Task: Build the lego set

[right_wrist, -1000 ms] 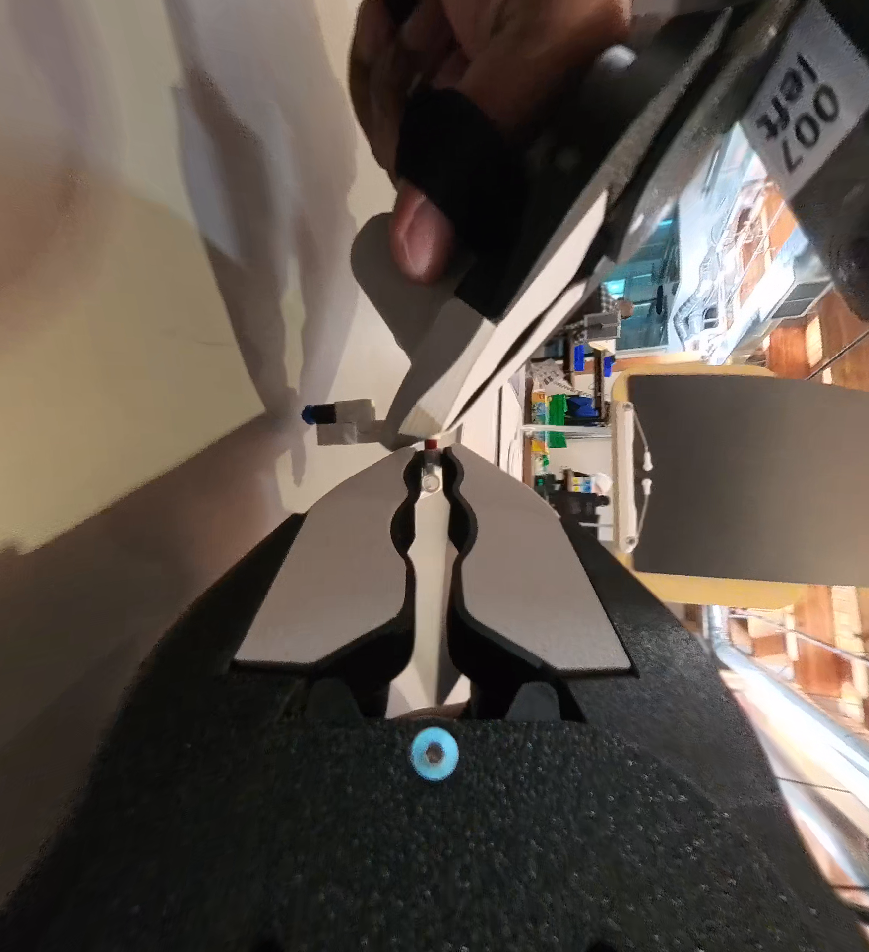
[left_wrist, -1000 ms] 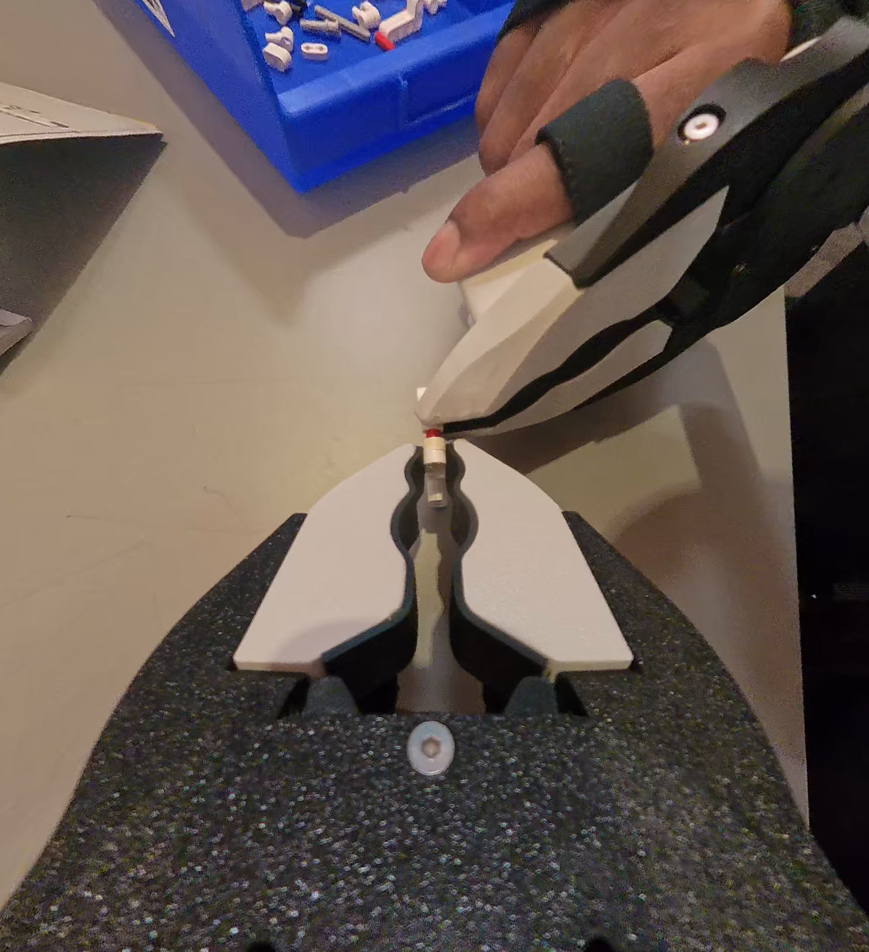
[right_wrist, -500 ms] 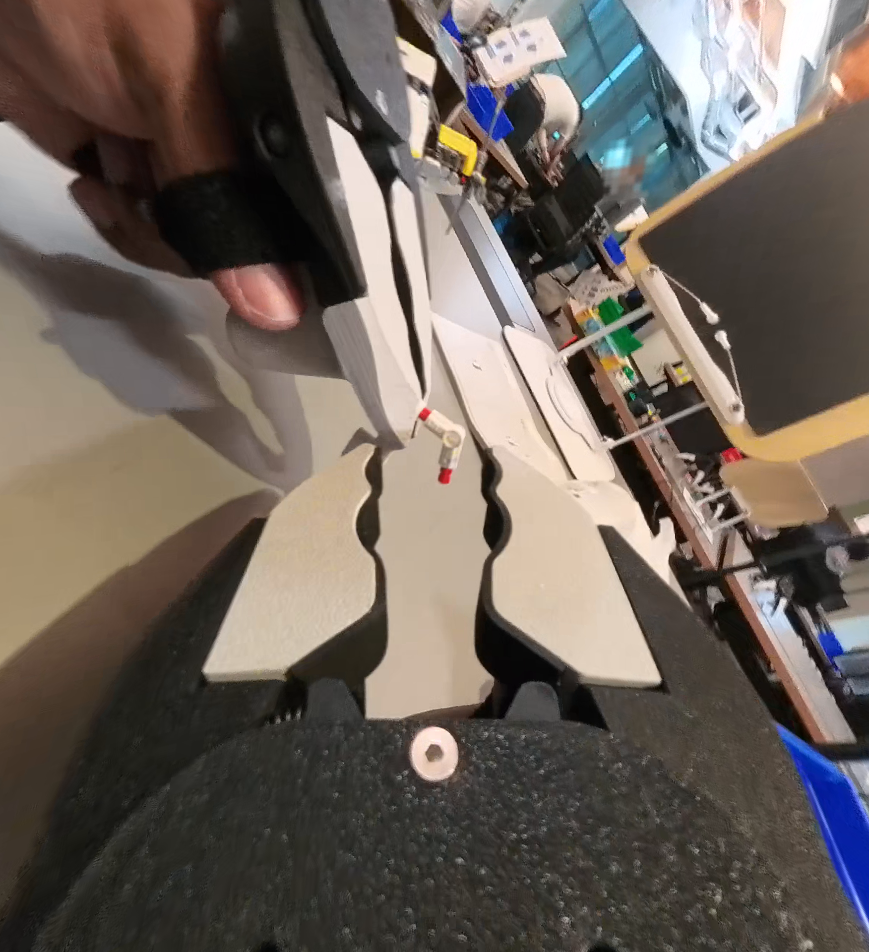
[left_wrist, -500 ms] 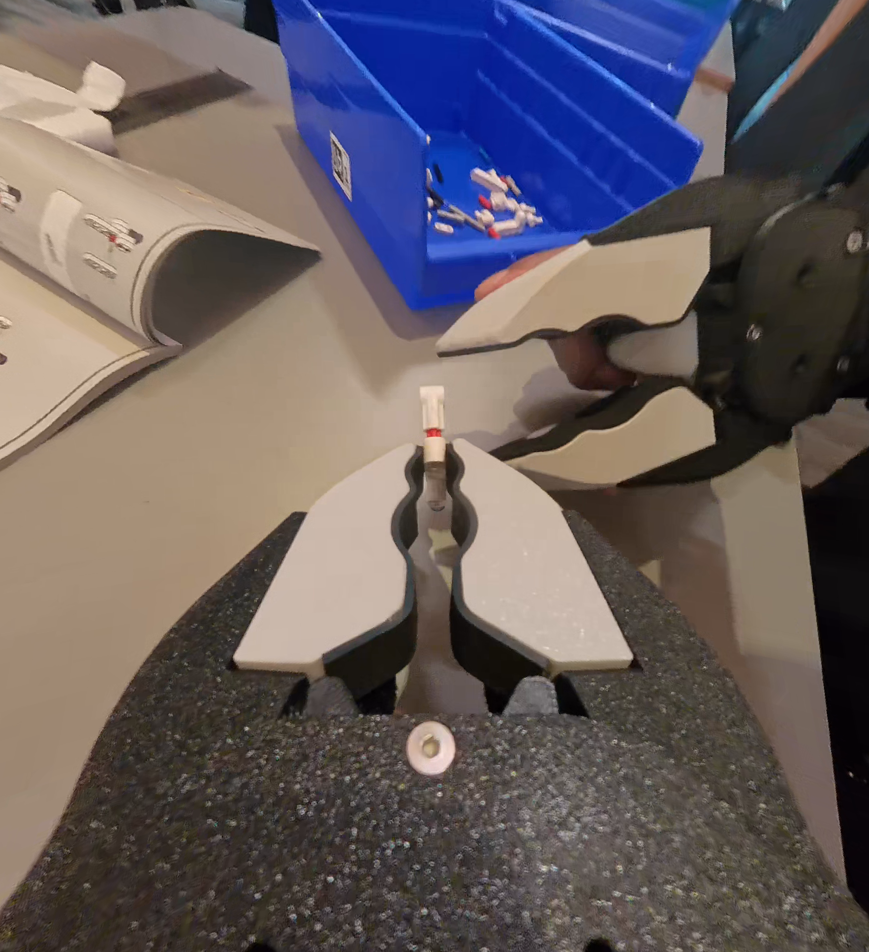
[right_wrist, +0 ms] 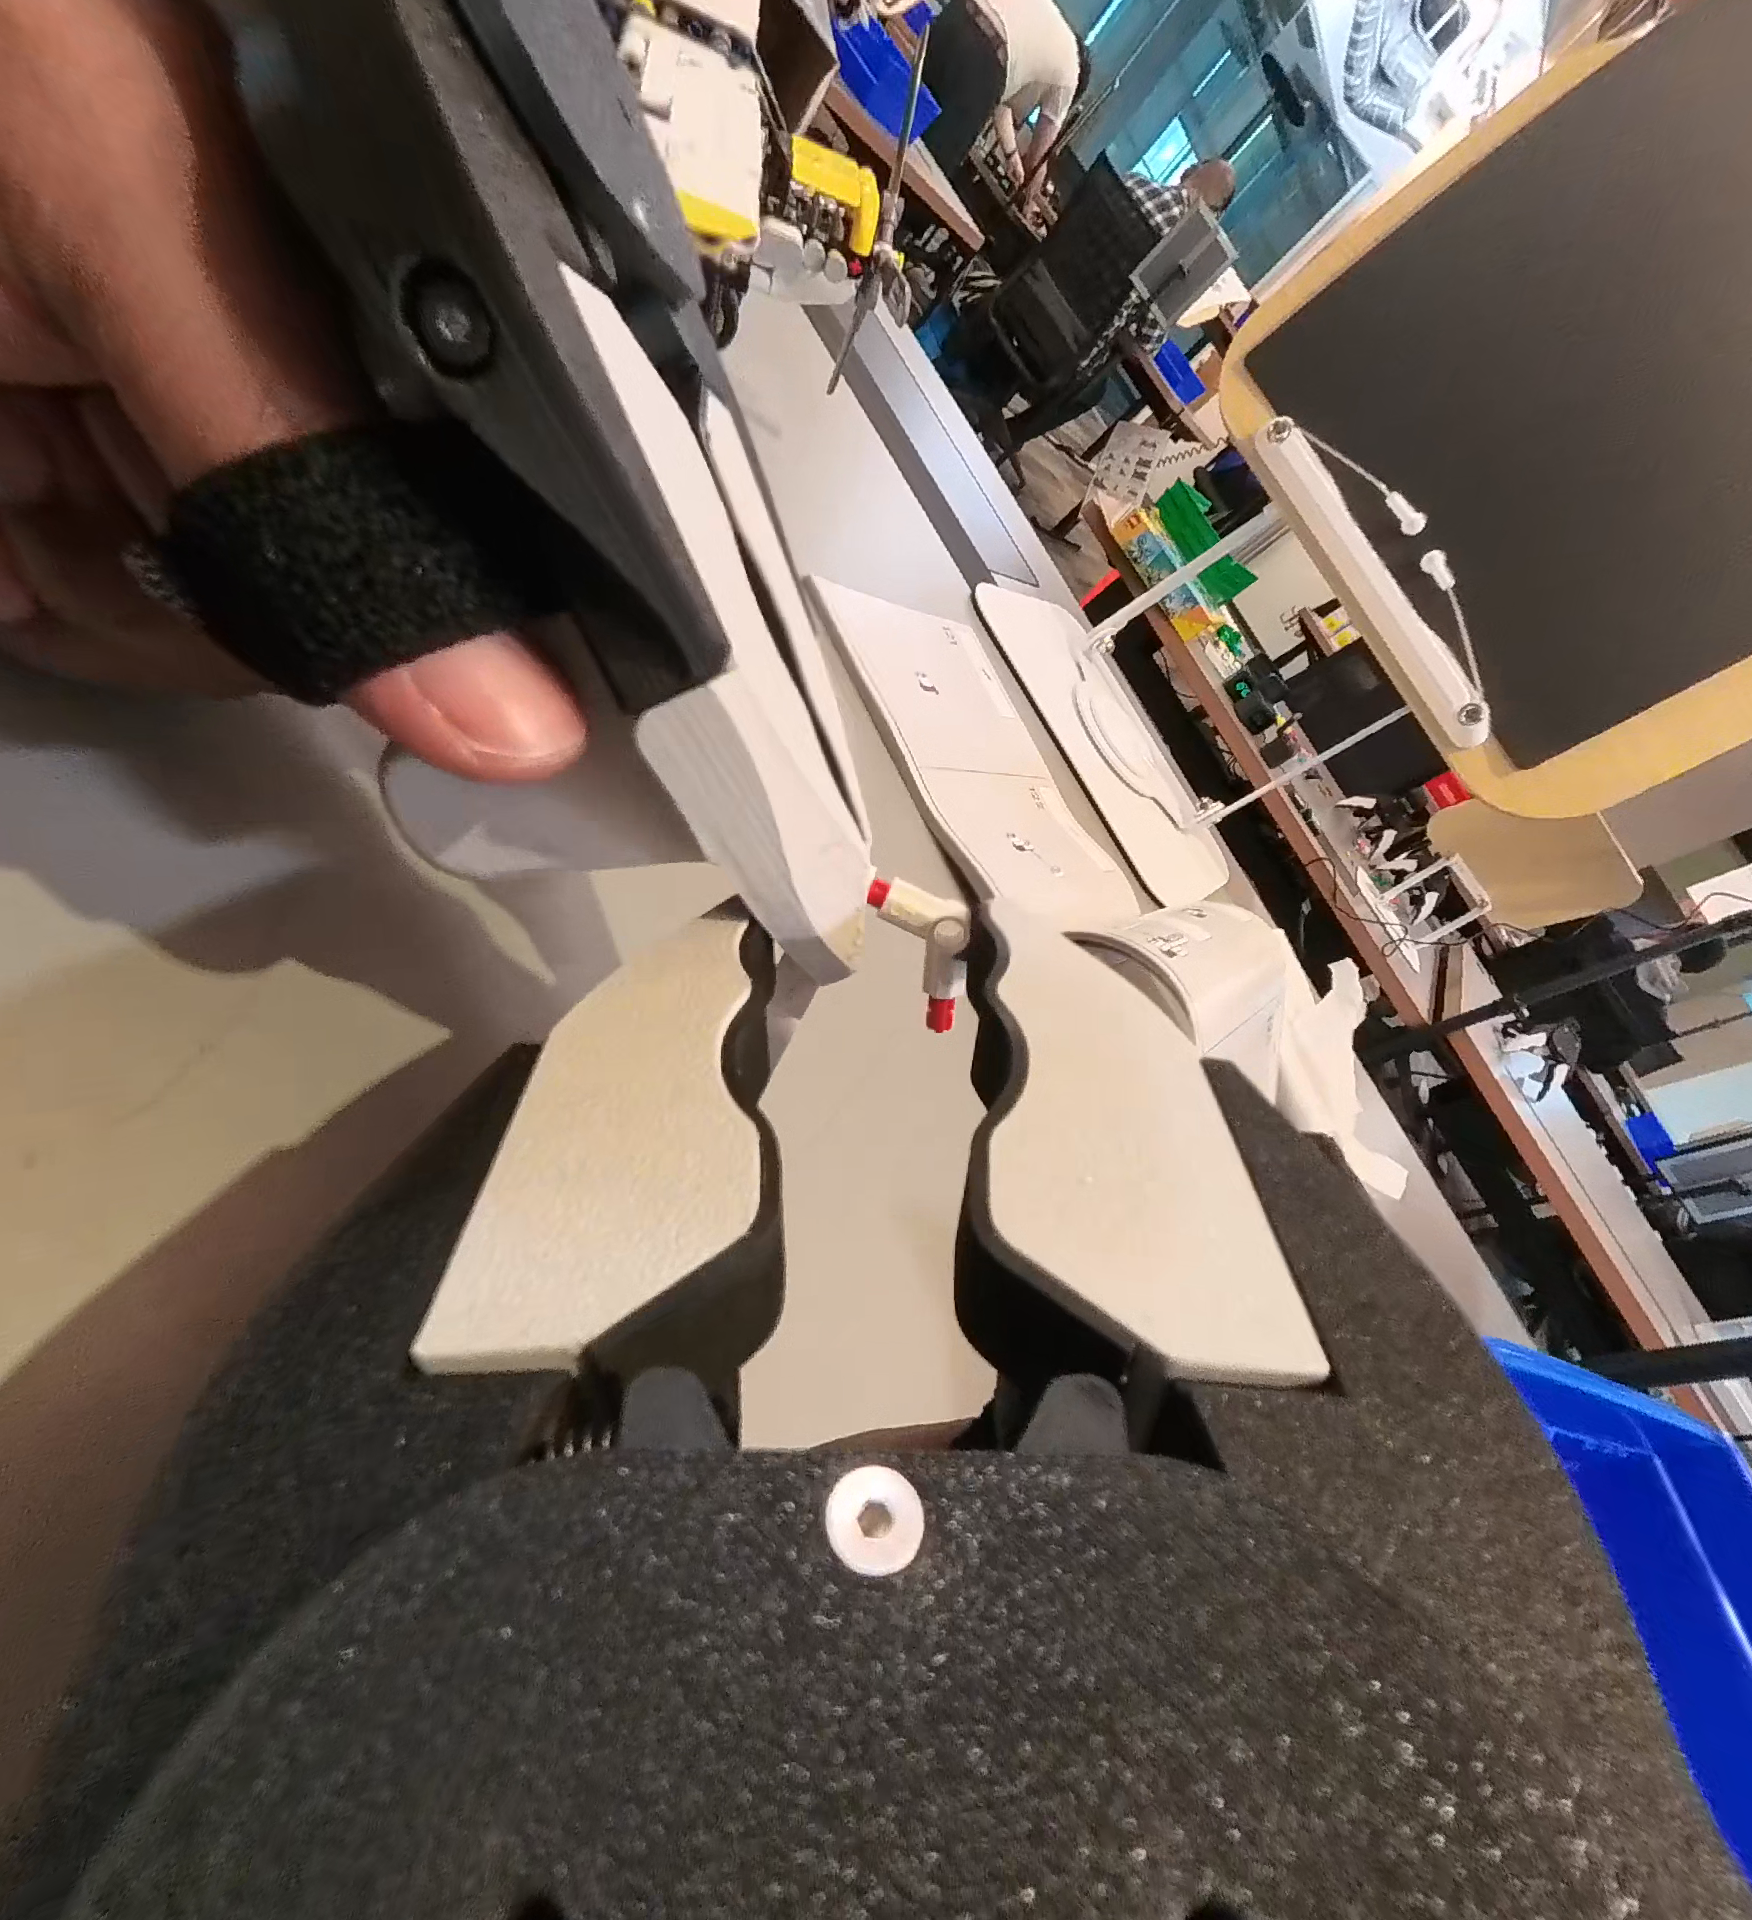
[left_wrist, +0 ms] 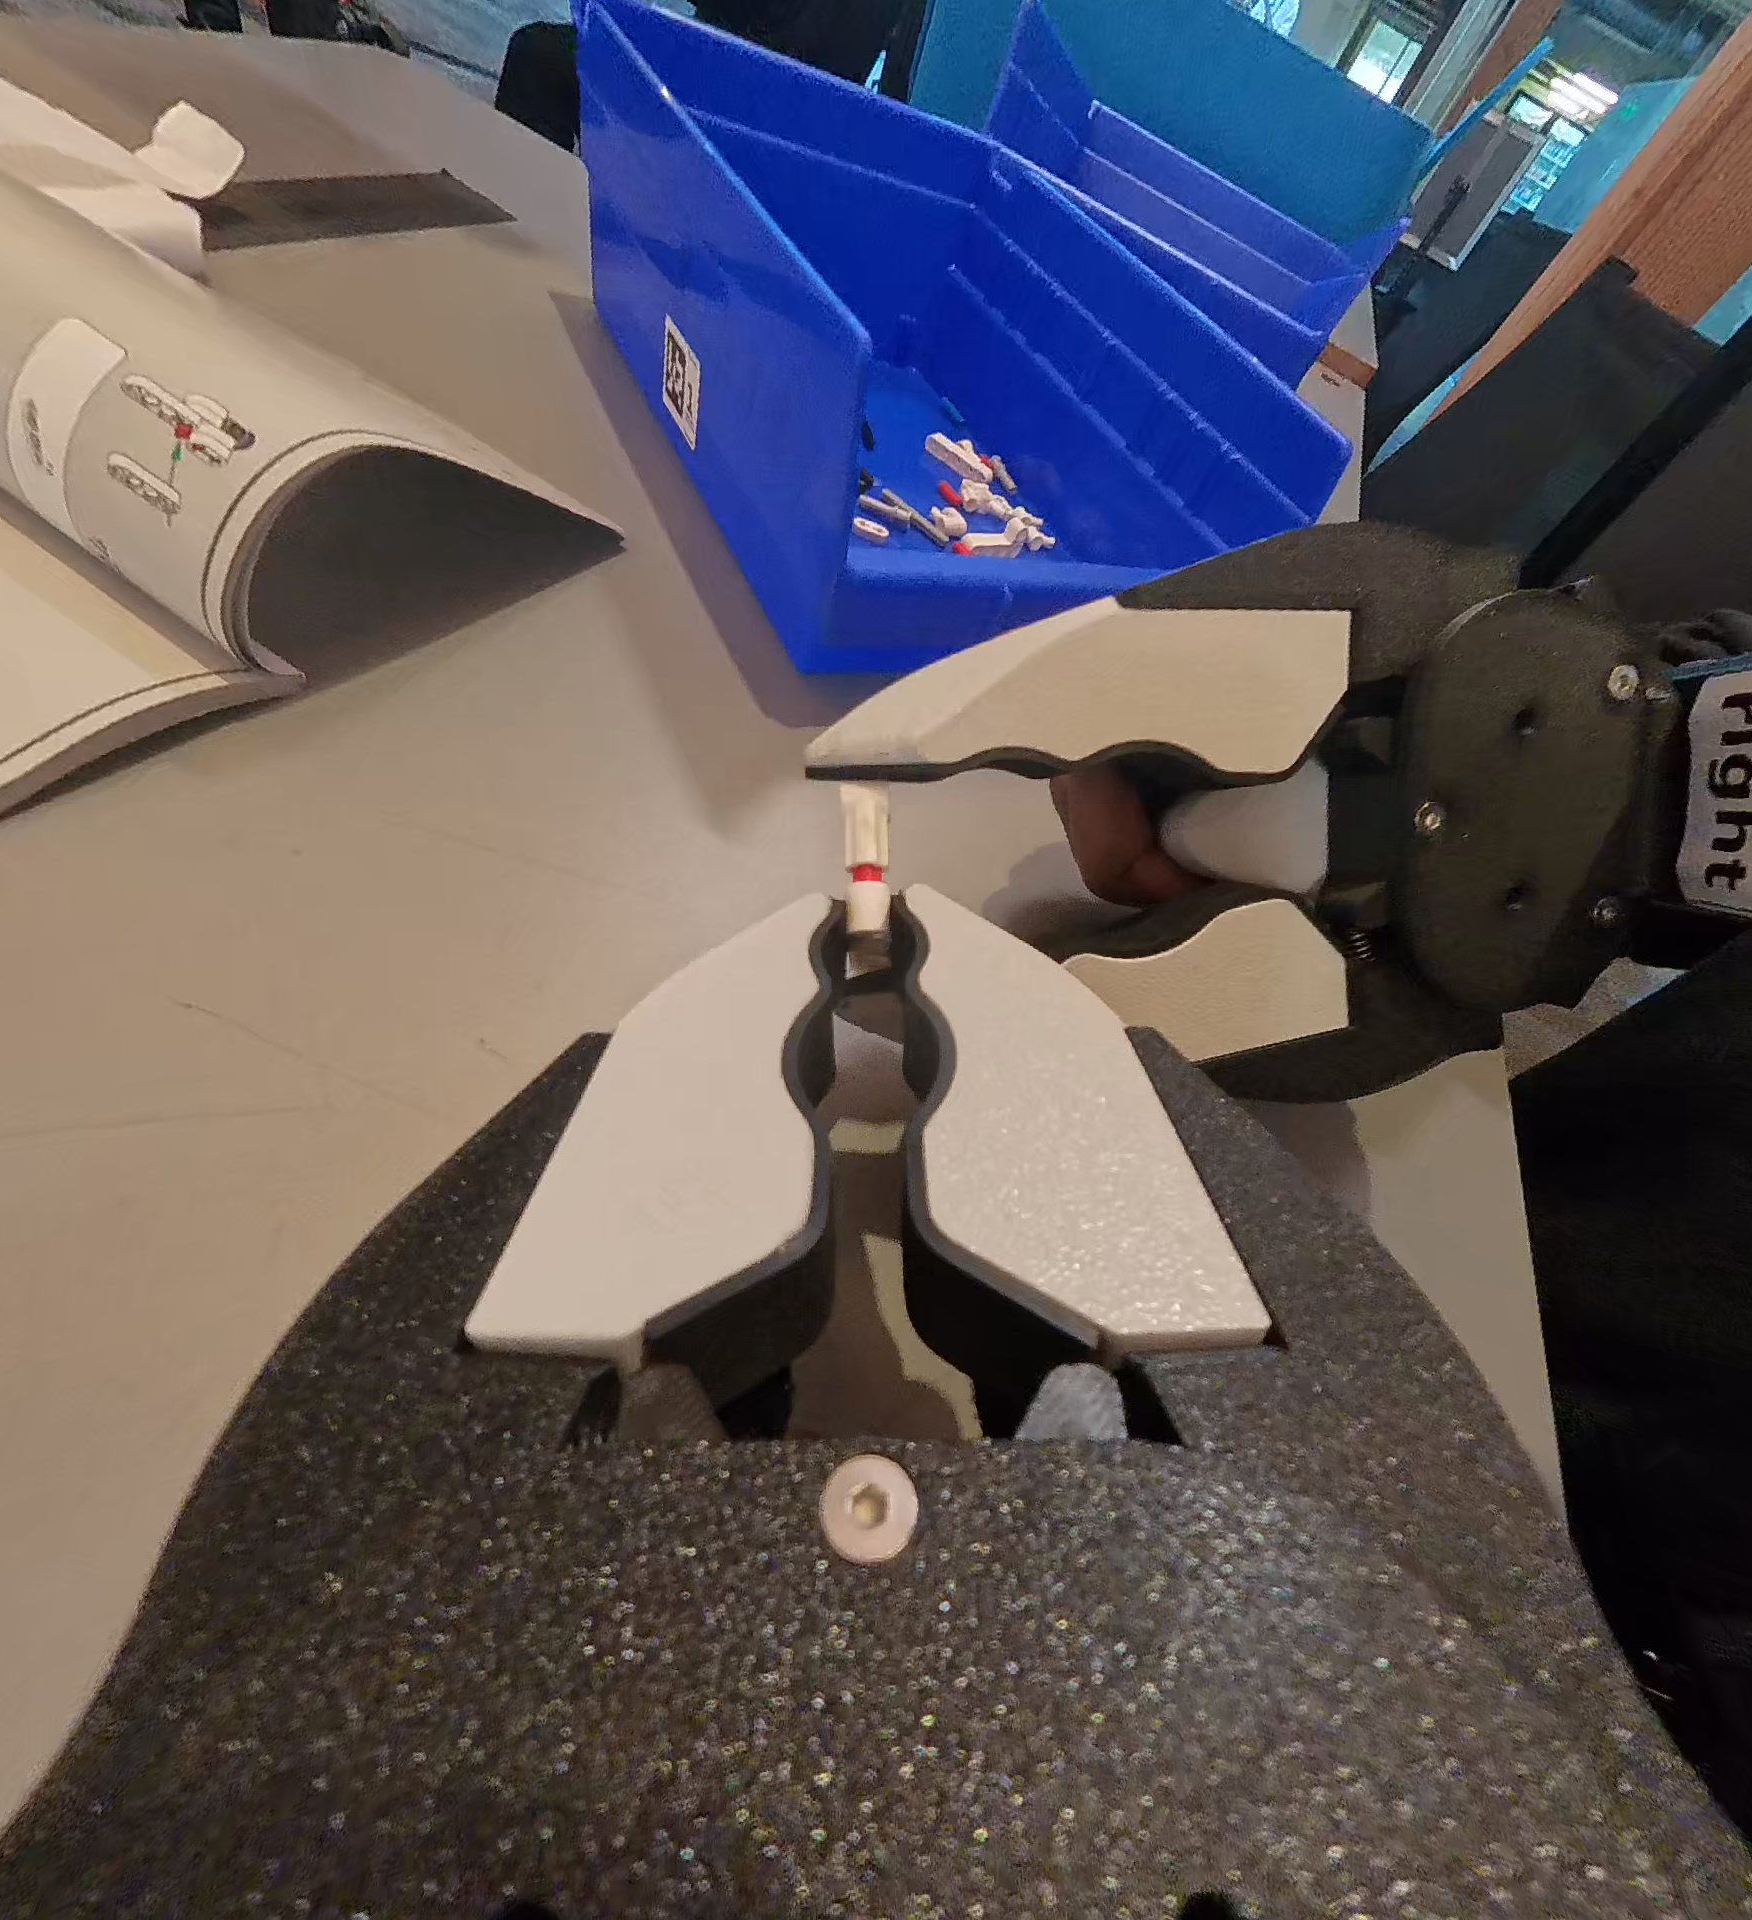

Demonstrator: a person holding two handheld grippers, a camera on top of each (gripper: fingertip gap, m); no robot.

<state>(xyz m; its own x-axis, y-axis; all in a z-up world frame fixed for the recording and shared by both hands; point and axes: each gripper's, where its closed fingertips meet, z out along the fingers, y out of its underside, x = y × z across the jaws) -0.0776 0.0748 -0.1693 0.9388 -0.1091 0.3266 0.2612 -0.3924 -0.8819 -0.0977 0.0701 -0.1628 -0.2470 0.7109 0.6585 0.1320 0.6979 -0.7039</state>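
Since a second ago the right gripper (right_wrist: 867,961) has let go and spread wide around the white-and-red elbow piece (left_wrist: 867,854), which the left gripper (left_wrist: 869,914) pinches shut at its tips; steady holding likely matters before regripping.

The small connector piece (left_wrist: 867,868) clamped between the left gripper's pale grey fingers (left_wrist: 706,1091) was white with a red band. Beyond the fingers stood a bright blue bin (left_wrist: 747,343) holding white and red parts (left_wrist: 955,509). The bench (left_wrist: 332,935) was plain beige-grey. The right gripper's (left_wrist: 945,862) body was speckled black, its fingers light grey.
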